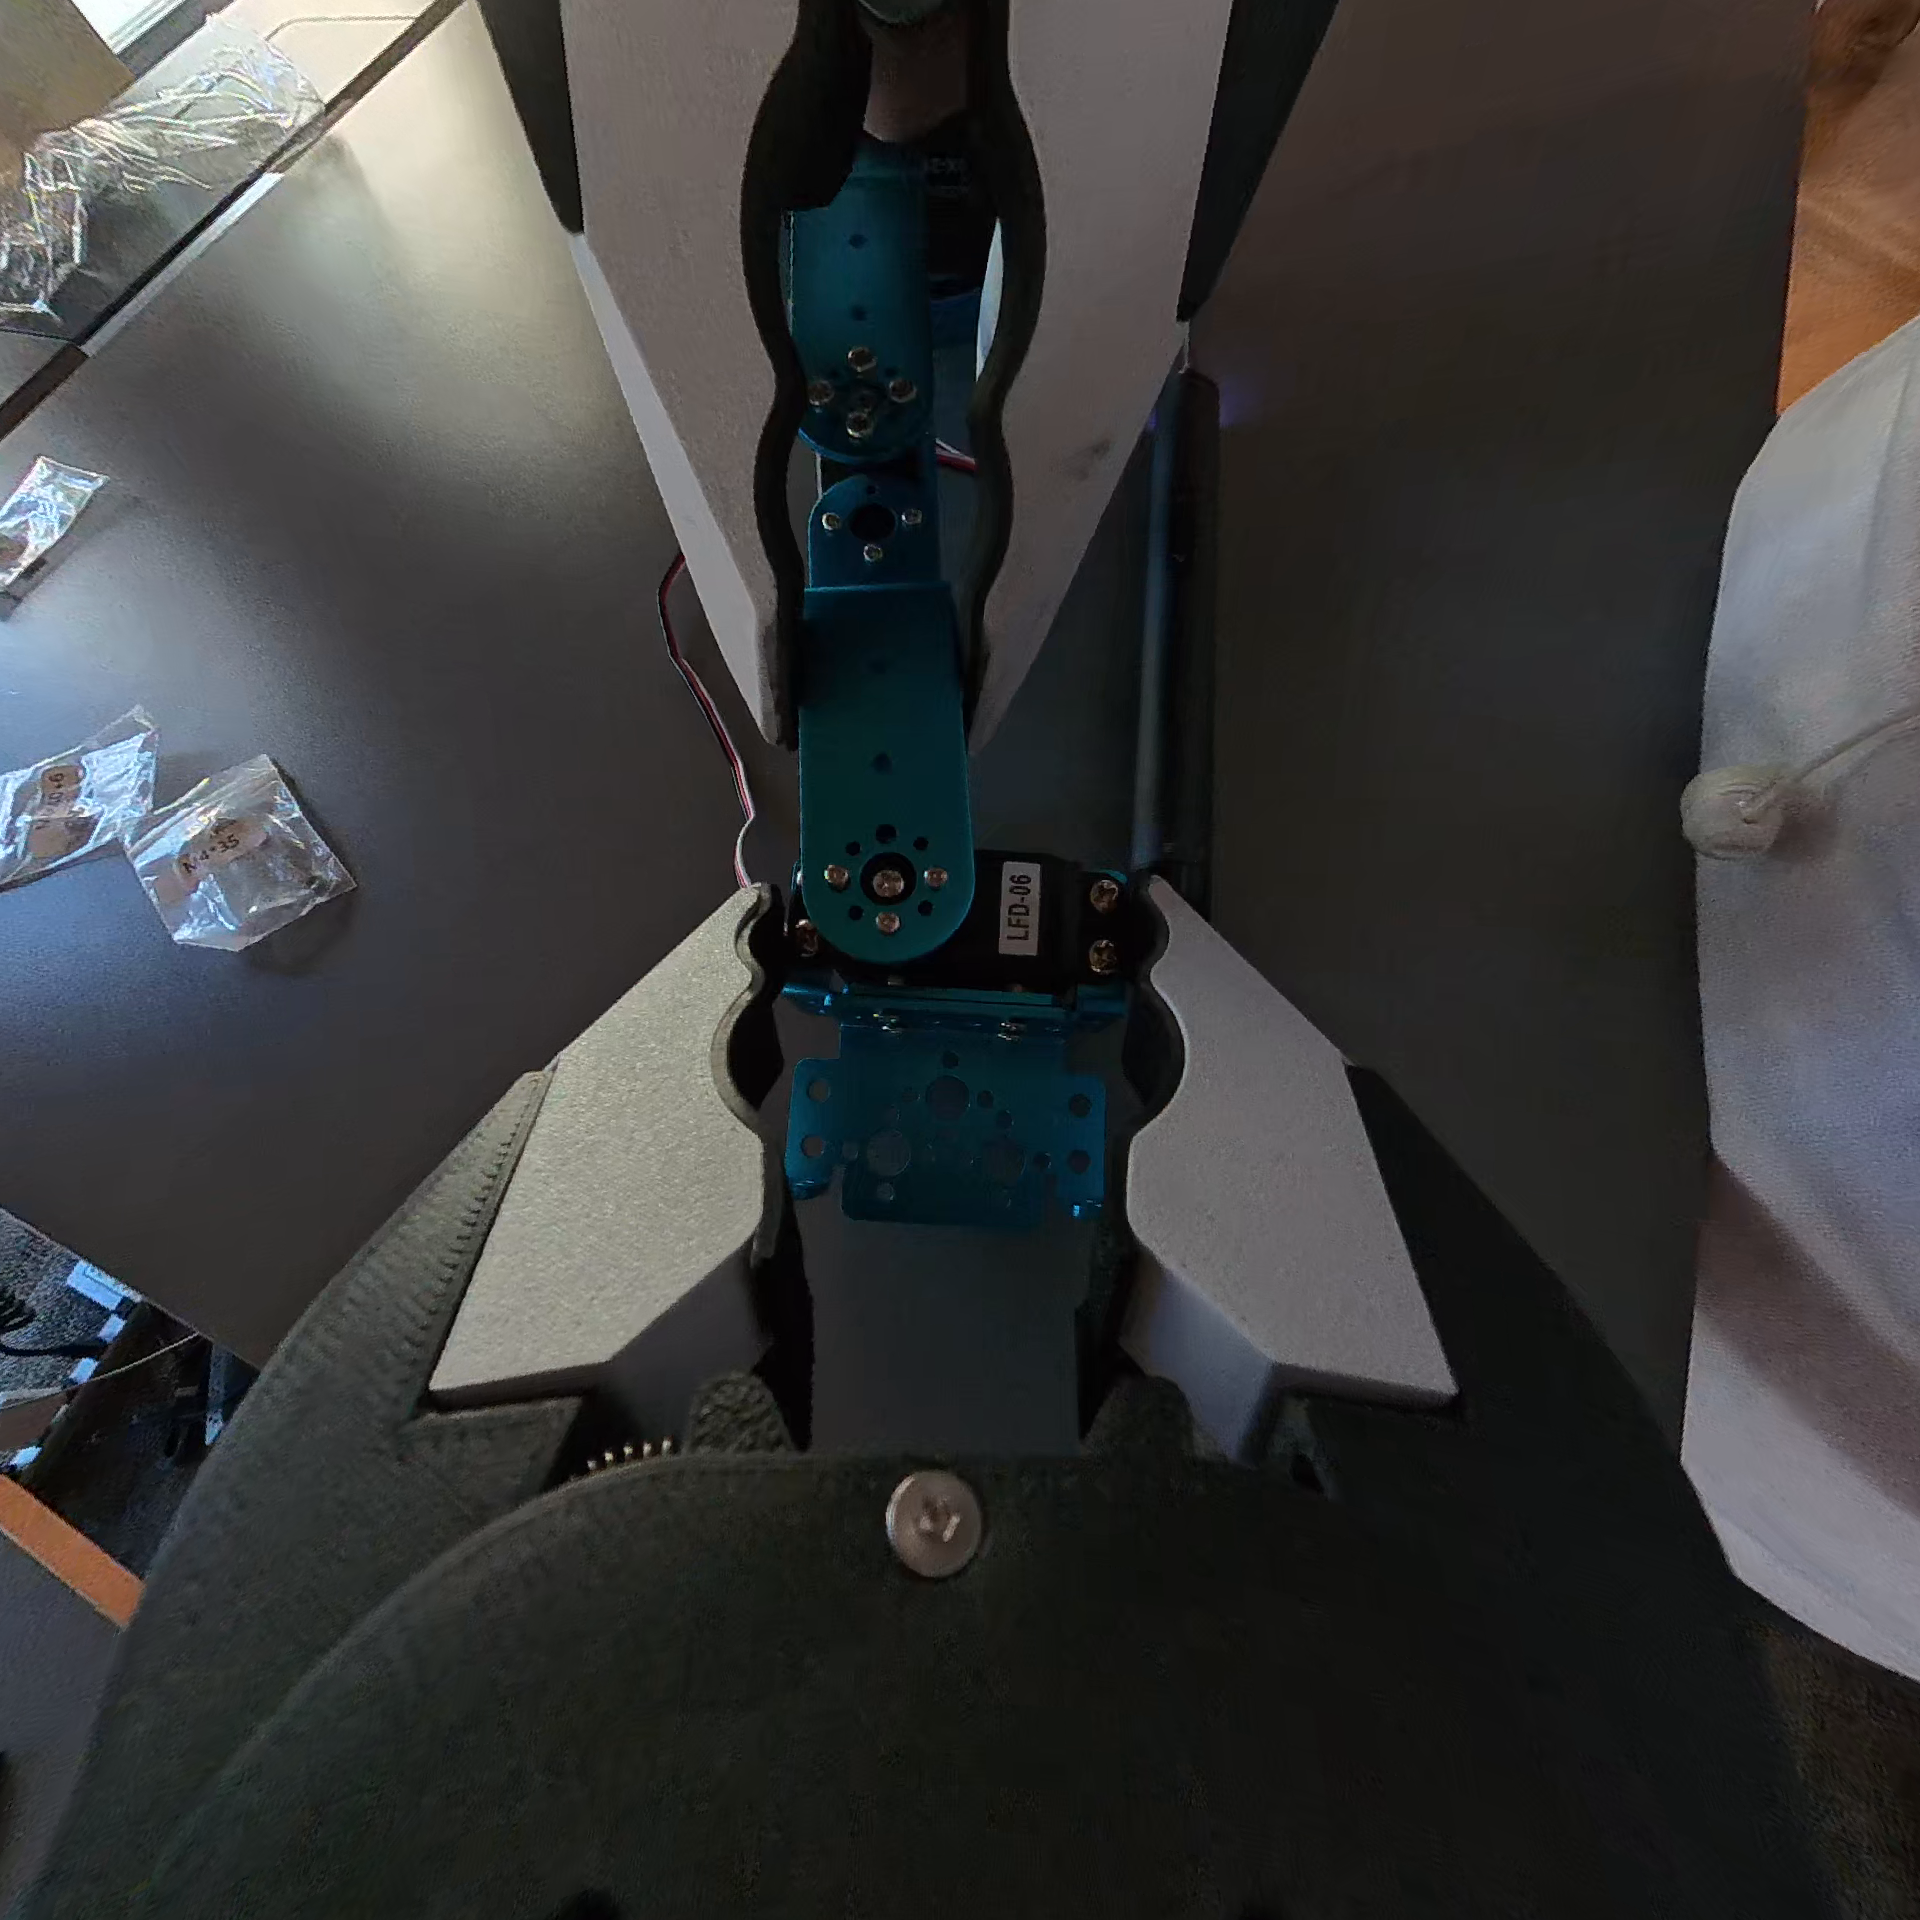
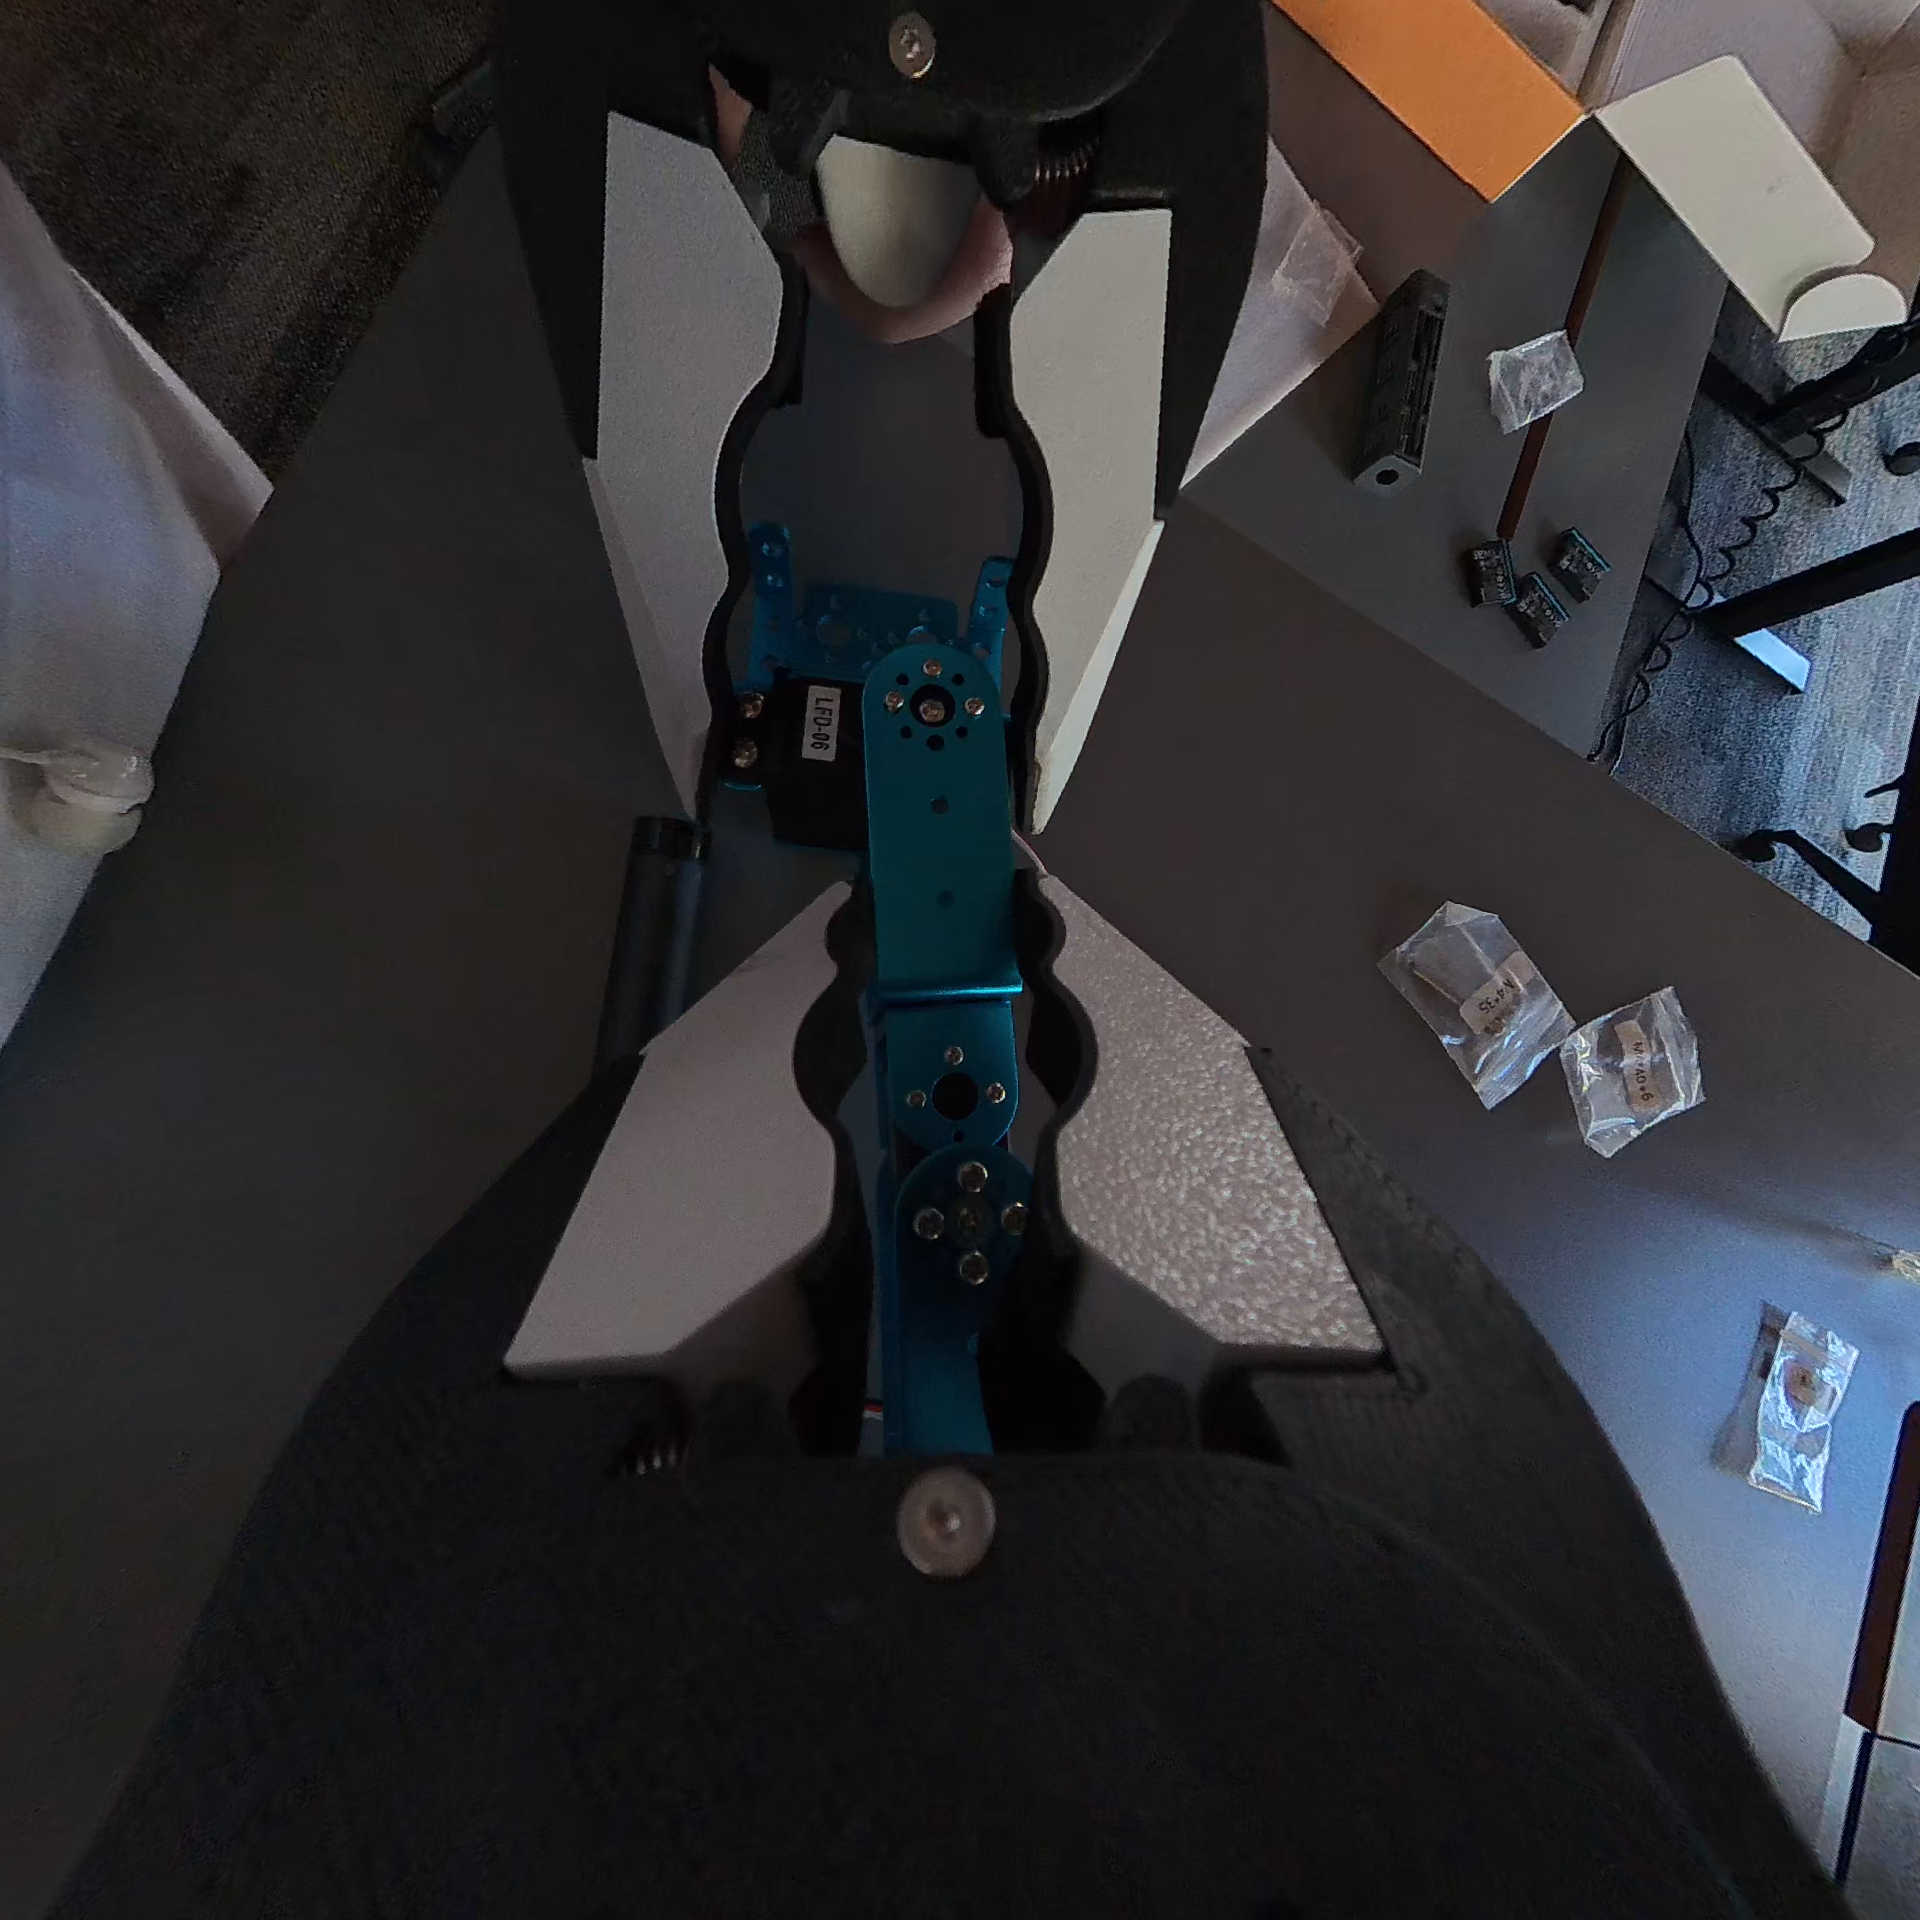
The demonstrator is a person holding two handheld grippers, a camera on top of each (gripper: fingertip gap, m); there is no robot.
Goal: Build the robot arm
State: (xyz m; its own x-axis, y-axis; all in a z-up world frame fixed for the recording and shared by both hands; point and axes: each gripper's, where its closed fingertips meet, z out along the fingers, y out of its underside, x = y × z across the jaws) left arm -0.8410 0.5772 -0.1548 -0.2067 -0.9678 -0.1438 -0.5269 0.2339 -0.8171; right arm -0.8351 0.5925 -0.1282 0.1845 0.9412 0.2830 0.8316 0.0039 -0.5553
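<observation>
Both ends pinned: left gripper (image 1: 951, 935) fingers clamp the servo (image 1: 997, 914), right gripper (image 2: 940, 997) fingers squeeze the blue bracket arm (image 2: 940, 883) above the table (image 2: 1351, 831).

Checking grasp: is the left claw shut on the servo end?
Shut: left claw fingertips press both sides of the black servo on the blue bracket assembly.

Glossy blue metal bracket (image 1: 883, 748) with brass-coloured screws, rough matt black plastic gripper (image 1: 951, 935), crinkly clear plastic bags (image 2: 1538, 1029) on a smooth matt grey surface (image 1: 416, 520).
</observation>
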